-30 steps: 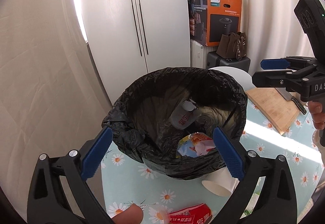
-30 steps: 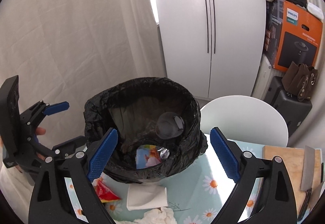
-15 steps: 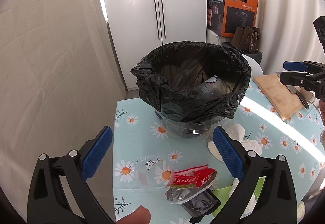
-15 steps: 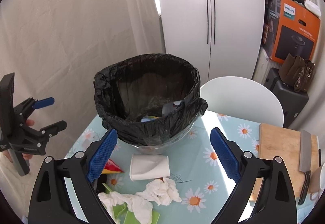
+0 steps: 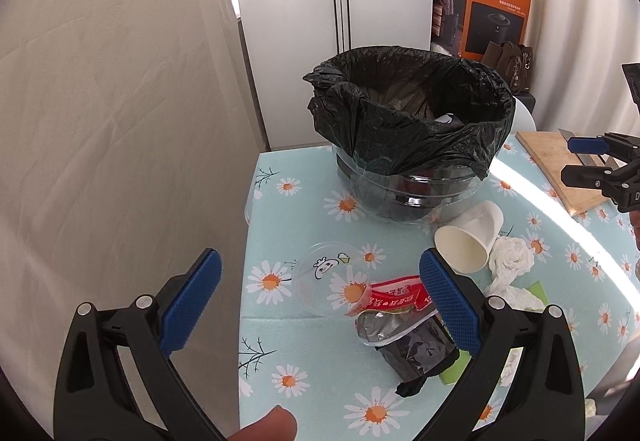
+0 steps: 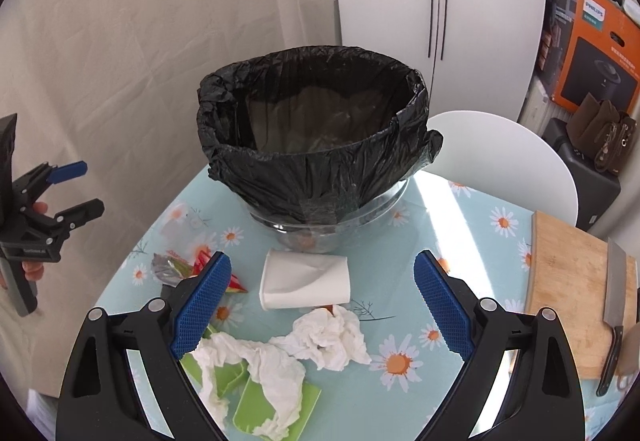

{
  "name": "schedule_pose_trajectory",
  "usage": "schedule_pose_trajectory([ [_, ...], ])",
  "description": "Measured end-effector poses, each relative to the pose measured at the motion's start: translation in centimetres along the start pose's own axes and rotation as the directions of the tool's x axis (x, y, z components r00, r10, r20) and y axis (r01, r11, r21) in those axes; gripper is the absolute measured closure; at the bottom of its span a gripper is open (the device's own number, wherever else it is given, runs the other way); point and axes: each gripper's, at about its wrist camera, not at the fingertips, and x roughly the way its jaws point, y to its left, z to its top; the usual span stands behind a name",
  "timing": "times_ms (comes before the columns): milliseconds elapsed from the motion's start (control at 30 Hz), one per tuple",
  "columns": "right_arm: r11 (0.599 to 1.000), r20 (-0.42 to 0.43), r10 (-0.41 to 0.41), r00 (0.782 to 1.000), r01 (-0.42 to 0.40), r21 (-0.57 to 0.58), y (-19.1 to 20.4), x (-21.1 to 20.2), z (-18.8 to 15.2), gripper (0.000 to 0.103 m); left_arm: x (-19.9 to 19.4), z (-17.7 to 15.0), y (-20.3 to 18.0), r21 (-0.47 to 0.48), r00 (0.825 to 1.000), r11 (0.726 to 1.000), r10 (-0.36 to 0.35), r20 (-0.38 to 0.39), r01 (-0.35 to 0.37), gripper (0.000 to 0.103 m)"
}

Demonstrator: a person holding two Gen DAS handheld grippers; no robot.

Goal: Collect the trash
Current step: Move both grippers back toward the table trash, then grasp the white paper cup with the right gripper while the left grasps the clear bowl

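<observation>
A bin lined with a black bag [image 5: 416,145] [image 6: 320,165] stands at the far side of the daisy tablecloth. Trash lies in front of it: a clear plastic lid [image 5: 328,281], a red wrapper [image 5: 394,297] [image 6: 236,283], a dark crumpled packet [image 5: 412,349], a tipped white paper cup [image 5: 470,239] [image 6: 304,283], crumpled tissues [image 5: 510,261] [image 6: 326,337] and green pieces [image 6: 276,407]. My left gripper [image 5: 320,309] is open and empty above the lid and wrapper. My right gripper [image 6: 320,309] is open and empty above the cup and tissues.
A wooden cutting board [image 6: 568,289] with a cleaver [image 6: 614,297] lies at the right. A white chair [image 6: 504,153] stands behind the table. The table's left edge [image 5: 246,241] is near the curtain. Wardrobe and boxes stand behind.
Both grippers have pulled back and away from over the bin toward the near side of the table, so the trash on the cloth has come into view. Both stay open.
</observation>
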Motion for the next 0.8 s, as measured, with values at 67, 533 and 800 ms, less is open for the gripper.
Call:
schedule_pose_trajectory([
  [67, 1.0, -0.02, -0.004, 1.0, 0.004, -0.024, 0.3, 0.7, -0.5, 0.015, 0.3, -0.7, 0.2, -0.017, 1.0, 1.0, -0.01, -0.014, 0.01, 0.006],
  [533, 0.994, -0.151, 0.057, 0.987, -0.07, -0.08, 2.9, 6.8, -3.3, 0.015, 4.7, -4.4, 0.7, -0.07, 0.989, 0.996, -0.073, -0.125, 0.064, 0.006],
  [800, 0.996, -0.208, 0.043, 0.977, -0.057, -0.064, 3.1, 10.3, -4.7, 0.015, 7.4, -4.5, 1.6, -0.105, 0.979, 0.989, -0.121, -0.164, 0.104, 0.006],
])
